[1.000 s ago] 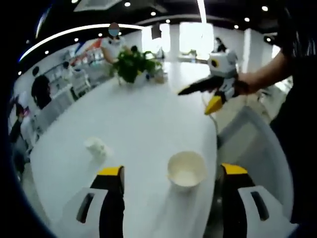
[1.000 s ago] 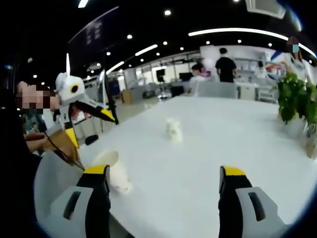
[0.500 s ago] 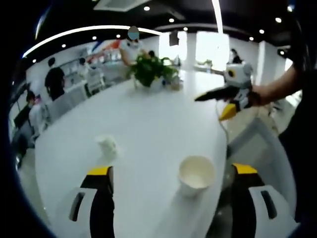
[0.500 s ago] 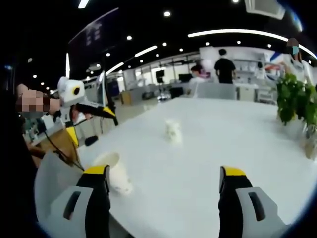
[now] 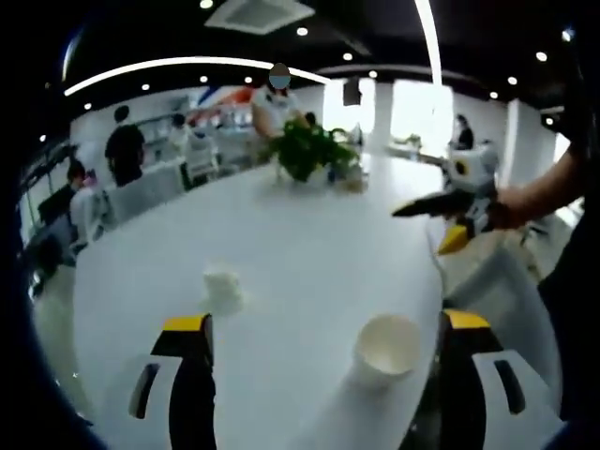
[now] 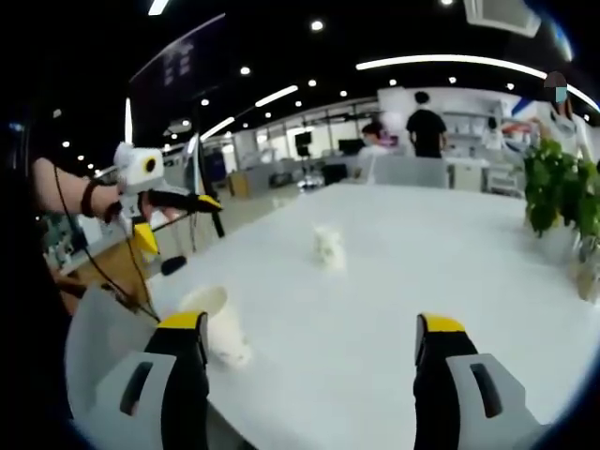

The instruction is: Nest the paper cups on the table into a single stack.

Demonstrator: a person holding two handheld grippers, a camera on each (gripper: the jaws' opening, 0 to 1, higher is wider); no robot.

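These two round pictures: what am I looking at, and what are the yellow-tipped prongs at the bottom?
A person holds a two-jaw gripper in each hand, each carrying a fisheye camera. The prongs are that camera's own jaws: the left gripper in one view, the right gripper in the other. Both stand open, holding nothing. Each gripper also appears in the other's view, held in a hand above the table edge. On the white table lie two paper cups: a near cup and a far cup. A plant stands at the far end.
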